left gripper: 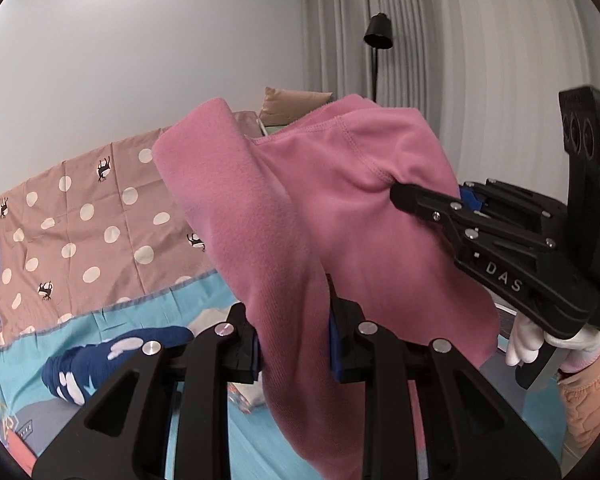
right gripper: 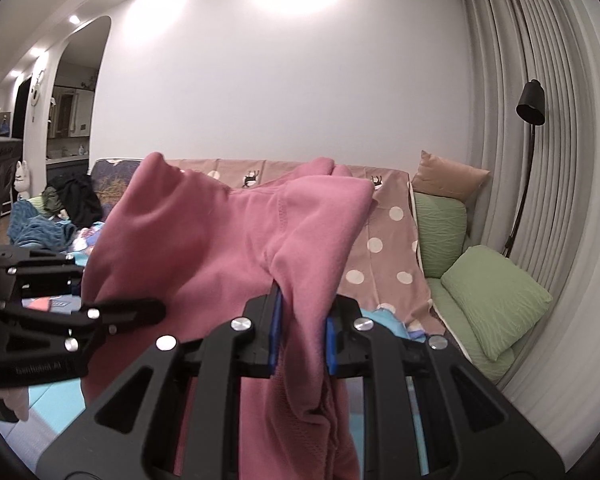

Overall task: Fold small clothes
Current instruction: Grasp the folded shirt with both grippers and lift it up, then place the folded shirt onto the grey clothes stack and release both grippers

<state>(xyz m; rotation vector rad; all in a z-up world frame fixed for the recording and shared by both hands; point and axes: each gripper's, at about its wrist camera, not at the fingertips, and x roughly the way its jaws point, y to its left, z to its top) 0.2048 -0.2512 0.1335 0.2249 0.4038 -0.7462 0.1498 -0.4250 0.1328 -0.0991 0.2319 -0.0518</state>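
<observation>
Pink garment hem (cut off below)

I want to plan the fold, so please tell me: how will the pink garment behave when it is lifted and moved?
The pink garment is probably floppy: it sags and creases between the left hand-held gripper and the right hand-held gripper. It looks like thick fleece, so likely not slippery between the blue pads. Its free parts hang downward, so they may swing when moved.

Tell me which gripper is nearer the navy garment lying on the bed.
Left. The left gripper holds the pink garment just above the navy garment; the right gripper grips the pink fabric farther off, up to the right.
</observation>
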